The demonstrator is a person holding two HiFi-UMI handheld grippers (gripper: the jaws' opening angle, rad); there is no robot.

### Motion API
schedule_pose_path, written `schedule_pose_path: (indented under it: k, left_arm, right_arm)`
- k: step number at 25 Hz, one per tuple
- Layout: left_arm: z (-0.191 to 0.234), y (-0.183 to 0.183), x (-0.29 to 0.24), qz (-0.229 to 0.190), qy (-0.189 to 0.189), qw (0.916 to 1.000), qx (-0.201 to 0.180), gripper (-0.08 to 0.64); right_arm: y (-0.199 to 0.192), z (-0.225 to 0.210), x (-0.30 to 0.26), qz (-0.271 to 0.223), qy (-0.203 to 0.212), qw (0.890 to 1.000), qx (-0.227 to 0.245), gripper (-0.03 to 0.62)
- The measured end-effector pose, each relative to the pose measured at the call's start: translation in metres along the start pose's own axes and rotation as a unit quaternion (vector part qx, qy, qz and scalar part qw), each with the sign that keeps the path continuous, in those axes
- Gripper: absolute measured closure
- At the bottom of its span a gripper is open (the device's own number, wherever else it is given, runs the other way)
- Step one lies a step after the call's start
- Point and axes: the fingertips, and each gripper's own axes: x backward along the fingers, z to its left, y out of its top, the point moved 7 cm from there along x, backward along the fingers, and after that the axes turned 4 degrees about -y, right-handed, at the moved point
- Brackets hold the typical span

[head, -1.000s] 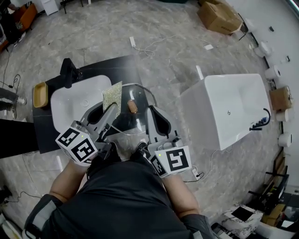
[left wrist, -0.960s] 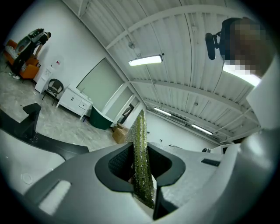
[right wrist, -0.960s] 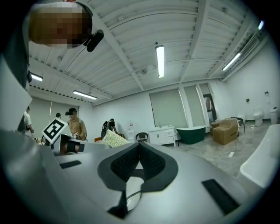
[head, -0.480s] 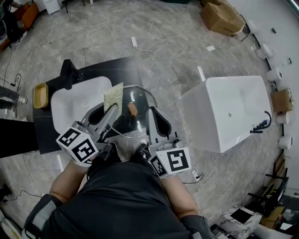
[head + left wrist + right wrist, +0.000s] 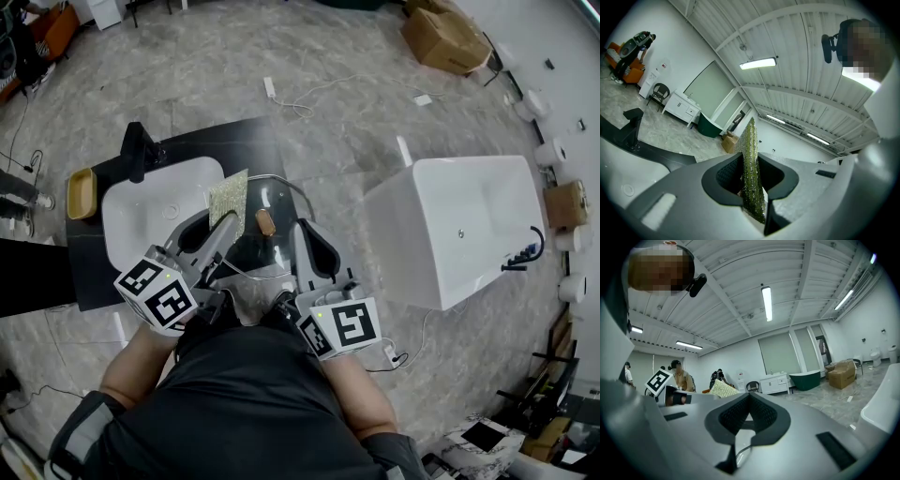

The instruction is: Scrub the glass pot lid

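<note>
Head view, left to right: the white sink (image 5: 141,202) sits in the dark desk (image 5: 244,141). Over the sink's right edge my left hand-held gripper (image 5: 223,220) is clamped on the scouring pad (image 5: 228,197). The pad stands just beside the wooden knob (image 5: 265,222) of the glass pot lid (image 5: 279,202). Over the last second nothing has really shifted, pad and lid keeping the same spacing. I judge the scrubbing stroke is being lined up rather than under way. My right hand-held gripper (image 5: 298,232) is closed tight at the lid's near rim, carrying it above the desk. Left gripper view shows the pad edge-on, pinched between the jaws, but no lid. Right gripper view shows what I take to be a sliver of rim low between the closed jaws, though it is dim there.
</note>
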Motion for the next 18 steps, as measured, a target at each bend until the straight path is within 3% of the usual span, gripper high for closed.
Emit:
schedule_pose_path:
  k: [18]
  left_arm:
    - [-0.0015,-0.0014,0.0009,0.012,-0.007,0.9999,-0.004,0.485]
  right_arm:
    - [0.0,0.0038,0.0009,0.006,0.003,1.0,-0.005,0.584]
